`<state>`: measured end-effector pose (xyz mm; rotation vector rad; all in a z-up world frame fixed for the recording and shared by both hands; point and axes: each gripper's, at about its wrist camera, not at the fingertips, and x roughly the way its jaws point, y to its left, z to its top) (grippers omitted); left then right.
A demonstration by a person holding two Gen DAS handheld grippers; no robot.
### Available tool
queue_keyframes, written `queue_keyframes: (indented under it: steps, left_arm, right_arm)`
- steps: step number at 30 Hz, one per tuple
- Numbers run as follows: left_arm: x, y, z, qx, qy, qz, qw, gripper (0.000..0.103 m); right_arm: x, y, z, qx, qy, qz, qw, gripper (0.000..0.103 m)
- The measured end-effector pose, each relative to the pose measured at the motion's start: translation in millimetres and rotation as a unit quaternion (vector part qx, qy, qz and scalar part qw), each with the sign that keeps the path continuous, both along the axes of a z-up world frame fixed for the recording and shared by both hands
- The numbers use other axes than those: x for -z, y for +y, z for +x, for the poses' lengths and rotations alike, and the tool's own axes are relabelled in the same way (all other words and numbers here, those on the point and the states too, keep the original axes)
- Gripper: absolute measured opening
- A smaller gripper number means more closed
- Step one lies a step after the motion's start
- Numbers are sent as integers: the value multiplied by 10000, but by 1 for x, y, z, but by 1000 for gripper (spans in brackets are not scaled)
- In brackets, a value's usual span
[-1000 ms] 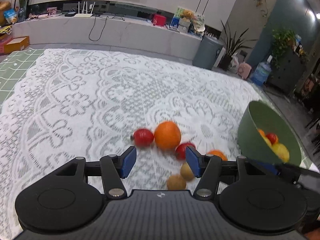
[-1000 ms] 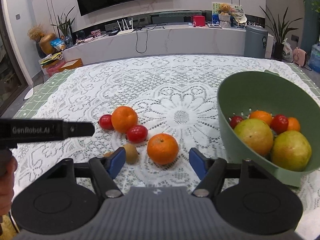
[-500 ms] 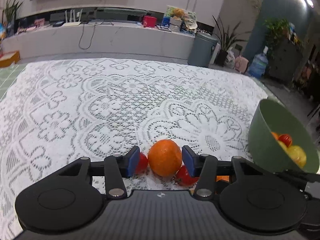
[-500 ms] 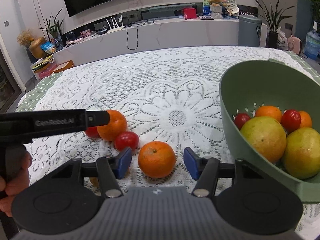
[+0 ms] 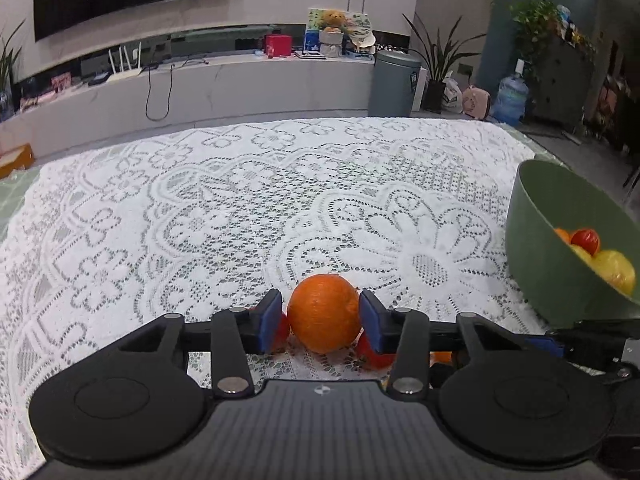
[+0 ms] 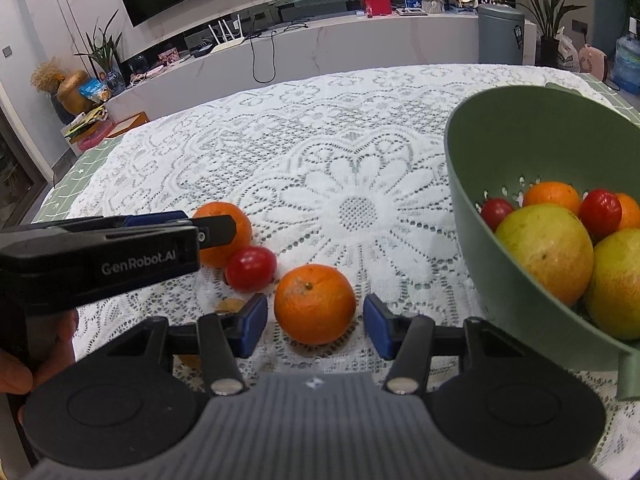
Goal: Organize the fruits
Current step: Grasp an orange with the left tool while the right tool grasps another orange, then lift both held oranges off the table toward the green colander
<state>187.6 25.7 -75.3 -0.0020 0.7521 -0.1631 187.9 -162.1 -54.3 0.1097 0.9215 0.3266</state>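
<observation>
Left wrist: my left gripper (image 5: pixel 323 318) tilts down at the lace cloth (image 5: pixel 240 208), jaws just closing, pads hugging an orange (image 5: pixel 324 312), grip unconfirmed.

Right wrist: my right gripper (image 6: pixel 315 326) tilts down, jaws closing, pads flanking a second orange (image 6: pixel 315 303) with slight gaps; green bowl (image 6: pixel 520 136) just right. Left tool reads "GenRobot.AI".

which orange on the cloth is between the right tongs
The orange nearest the green bowl, stem dimple up; the other orange, beyond the red tomato, sits in the left tongs.

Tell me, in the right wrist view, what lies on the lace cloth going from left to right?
The other gripper over an orange → red tomato → second orange between this gripper's blue pads → green bowl of fruit.
</observation>
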Motion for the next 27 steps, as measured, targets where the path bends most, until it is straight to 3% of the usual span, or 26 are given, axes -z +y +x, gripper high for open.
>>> queue_keyframes:
  steps: [6,12,15,27]
  left_arm:
    - [1,-5,-1,116,-58,214,9997,51]
    - [3,-10,-3,219,-73,383,9990,50]
    - [3,-8,-3,230,-51,296,9993,45]
    - [-7,4,-7,-53,-175,-121,9998,42]
  right_arm:
    - [2,-1,1,-2,83,34,10000,42]
    - [1,-1,0,-16,83,34,10000,42]
    - [1,-2,0,-12,91,51,9999,42]
    - [0,-5,0,-7,92,160,9998,42]
